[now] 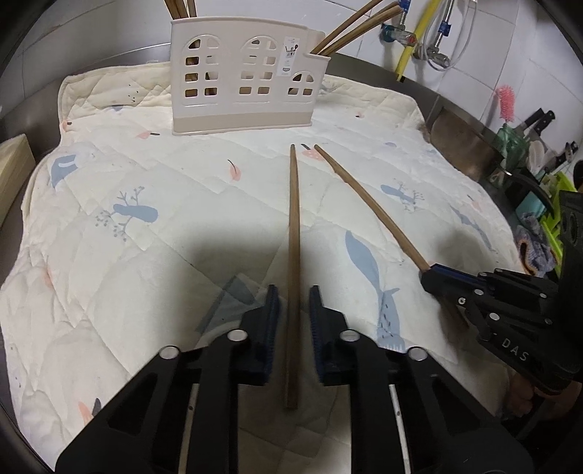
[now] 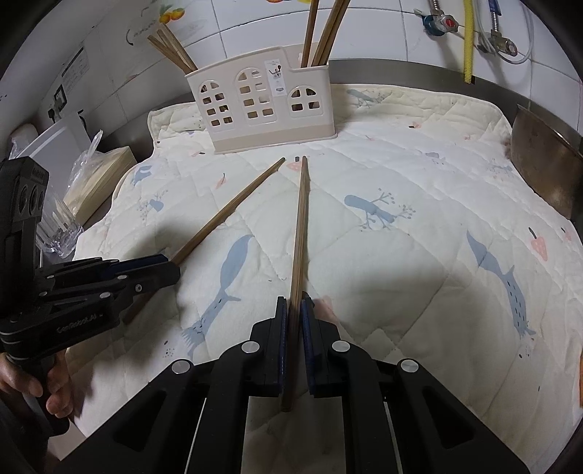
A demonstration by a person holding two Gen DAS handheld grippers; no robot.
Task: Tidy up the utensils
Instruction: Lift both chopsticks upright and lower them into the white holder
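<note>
A cream utensil holder with window cut-outs stands at the far side of the quilted cloth. Chopsticks lean in its left compartment and its right one. My left gripper is shut on one brown chopstick, whose tip points at the holder. Beside it on the right, my right gripper is shut on a second chopstick. The two tips lie close together just before the holder's base.
A metal pot sits at the cloth's right edge. A drinking glass and a wooden block stand off the left edge. Taps and a yellow hose run along the tiled wall. A green rack stands far right.
</note>
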